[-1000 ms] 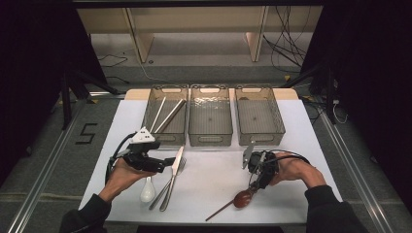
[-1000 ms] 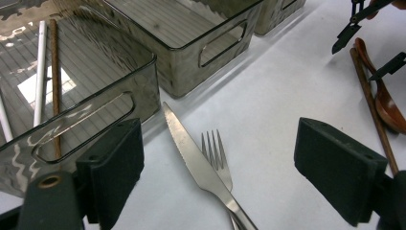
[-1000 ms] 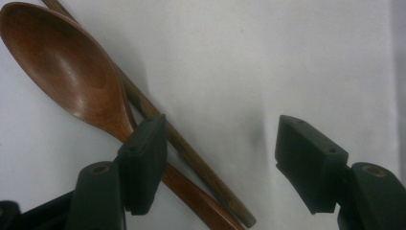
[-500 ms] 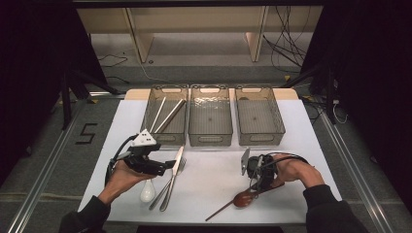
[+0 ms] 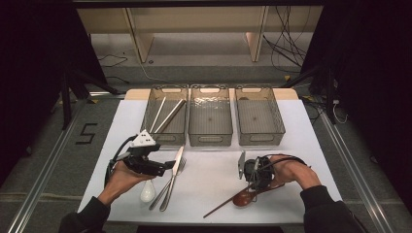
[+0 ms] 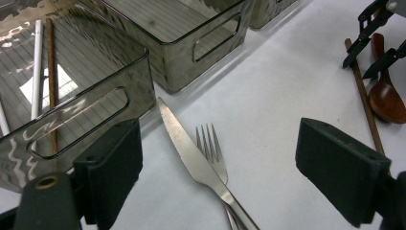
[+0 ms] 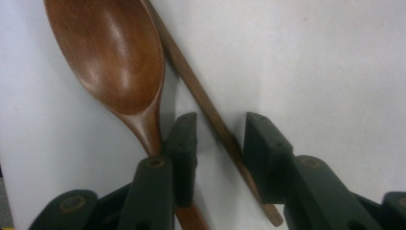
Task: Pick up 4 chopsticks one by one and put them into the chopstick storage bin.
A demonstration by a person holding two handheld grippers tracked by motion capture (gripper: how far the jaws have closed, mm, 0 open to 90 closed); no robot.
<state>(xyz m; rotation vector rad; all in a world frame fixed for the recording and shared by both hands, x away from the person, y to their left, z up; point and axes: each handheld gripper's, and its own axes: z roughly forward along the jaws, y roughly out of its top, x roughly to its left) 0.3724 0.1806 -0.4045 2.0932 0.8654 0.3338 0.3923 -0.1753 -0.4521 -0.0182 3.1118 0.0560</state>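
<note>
R gripper [image 7: 215, 139] sits low in the frame of its own view, jaws have just been closing, part-closed now w/ the wooden chopstick [image 7: 201, 103] running diagonally between them. A gap shows on the left pad side; on the right the stick looks to touch or nearly touch the pad, hard to say, so no firm pinch yet. Wooden spoon [image 7: 112, 62] lies just left of the stick, its handle passing outside and under the left jaw, cut off at the bottom edge. In the high view the R gripper [image 5: 253, 175] is lower right of centre, spoon bowl [image 5: 243, 198] below it, stick slanting down-left toward the table's [image 5: 218, 170] near edge.

L gripper [image 6: 218, 167] spread wide, nothing between the pads, hovering over the knife [image 6: 191, 153] and fork [image 6: 210, 143]; both cut off at the bottom of that view. High view: L gripper [image 5: 167, 166] lower left, white spoon [image 5: 147, 192] partly under the hand.

Open room: bare white tabletop in the middle, btwn the two hands and below the three bins [image 5: 210, 121]. Left bin [image 5: 165, 137] holds chopsticks; the middle and right bins look empty, though the smoked walls blur that.
</note>
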